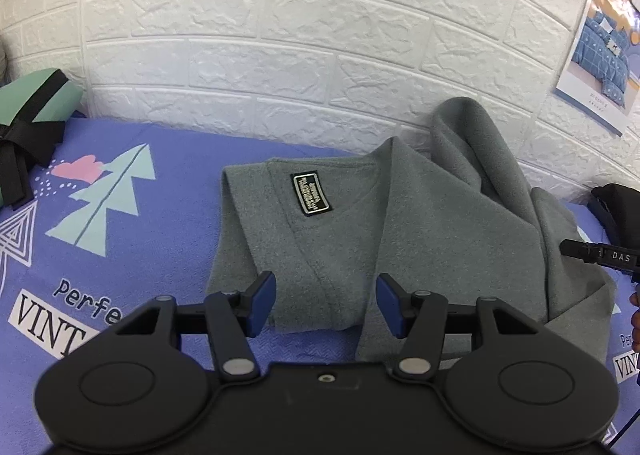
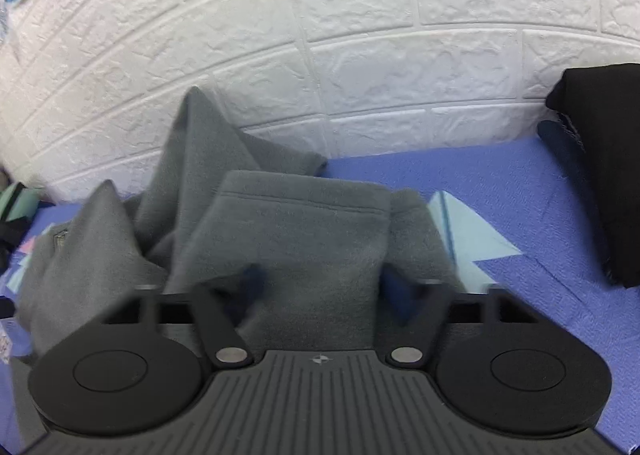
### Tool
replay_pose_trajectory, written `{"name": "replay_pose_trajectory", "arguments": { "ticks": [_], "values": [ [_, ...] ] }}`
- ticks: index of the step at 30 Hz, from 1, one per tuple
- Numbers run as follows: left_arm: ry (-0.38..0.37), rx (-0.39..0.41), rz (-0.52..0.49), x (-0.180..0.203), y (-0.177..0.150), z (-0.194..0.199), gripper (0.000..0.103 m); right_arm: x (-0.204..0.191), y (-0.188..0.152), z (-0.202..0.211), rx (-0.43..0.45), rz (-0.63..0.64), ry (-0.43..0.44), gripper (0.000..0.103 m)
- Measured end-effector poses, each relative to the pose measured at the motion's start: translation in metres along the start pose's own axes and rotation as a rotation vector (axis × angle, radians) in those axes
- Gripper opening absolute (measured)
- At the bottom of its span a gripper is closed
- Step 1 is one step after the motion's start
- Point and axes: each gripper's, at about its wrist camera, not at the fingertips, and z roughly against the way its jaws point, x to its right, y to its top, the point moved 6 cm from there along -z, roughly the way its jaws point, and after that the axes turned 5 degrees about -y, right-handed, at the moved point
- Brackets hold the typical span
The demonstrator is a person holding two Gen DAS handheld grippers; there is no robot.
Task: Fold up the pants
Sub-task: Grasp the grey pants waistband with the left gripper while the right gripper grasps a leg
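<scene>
Grey fleece fills the middle of both views: the pants (image 1: 400,231) lie partly folded on the blue-violet printed sheet (image 1: 168,191), close to the white brick-pattern wall (image 1: 280,35). From the left wrist camera we see the waistband end turned toward us, with a small black woven label (image 1: 313,194) stitched inside it, and a leg section heaped up against the wall on the right.

Our left gripper (image 1: 326,305) hovers just above the near edge of the cloth with its blue-padded fingers (image 1: 264,301) spread wide; it holds nothing.

Our right gripper (image 2: 320,289) sits low over a hemmed leg end (image 2: 304,215). Its fingers also stand wide apart, and the fabric lies between and partly over them, but the view is blurred here and we cannot tell whether cloth is caught on a pad. No clamping shows.

On the sheet to the far left rests a mint-green bundle with black straps (image 1: 32,115). A dark folded garment (image 2: 600,159) lies well apart on the right. A bedding poster (image 1: 600,51) hangs on the wall.
</scene>
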Motion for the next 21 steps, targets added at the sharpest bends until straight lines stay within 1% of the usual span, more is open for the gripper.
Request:
{"name": "replay_pose_trajectory", "arguments": {
  "ticks": [1,2,4,5,6,8,10,11,12,14,15,17,19,21],
  "values": [
    [-0.004,0.007,-0.006,0.003,0.002,0.001,0.012,0.000,0.002,0.006,0.010,0.003,0.001,0.017],
    [-0.012,0.013,-0.012,0.007,0.005,0.001,0.016,0.000,0.003,0.016,0.027,-0.006,0.014,0.012],
    [-0.035,0.030,-0.025,0.017,0.010,-0.001,0.025,0.003,0.005,0.037,0.054,-0.020,0.034,0.010],
    [-0.056,0.036,-0.033,0.023,0.013,-0.005,0.040,0.004,0.005,0.048,0.068,-0.021,0.034,0.009],
    [-0.072,0.039,-0.043,0.028,0.017,-0.012,0.045,0.007,0.005,0.060,0.083,-0.017,0.025,0.009],
    [-0.074,0.024,-0.063,0.039,0.024,-0.029,0.045,0.014,0.002,0.085,0.110,-0.006,-0.007,0.009],
    [-0.052,0.006,-0.087,0.047,0.030,-0.048,0.045,0.026,-0.004,0.107,0.124,-0.016,-0.030,0.009],
    [-0.042,-0.016,-0.085,0.048,0.029,-0.057,0.044,0.032,-0.007,0.118,0.131,-0.021,-0.041,0.009],
    [-0.052,-0.041,-0.078,0.050,0.029,-0.064,0.030,0.038,-0.011,0.129,0.138,-0.027,-0.053,0.009],
    [-0.092,-0.112,-0.061,0.051,0.022,-0.077,0.008,0.053,-0.016,0.146,0.144,-0.049,-0.079,0.009],
    [-0.089,-0.118,-0.040,0.050,0.022,-0.078,0.000,0.061,-0.018,0.153,0.144,-0.066,-0.093,0.009],
    [-0.123,-0.086,0.014,0.051,0.024,-0.063,0.000,0.078,-0.022,0.163,0.144,-0.099,-0.124,0.009],
    [-0.177,-0.031,0.052,0.056,0.026,-0.034,0.000,0.093,-0.024,0.174,0.154,-0.130,-0.153,0.009],
    [-0.210,0.034,0.034,0.065,0.027,0.002,0.000,0.110,-0.020,0.194,0.190,-0.174,-0.174,0.009]
  ]
}}
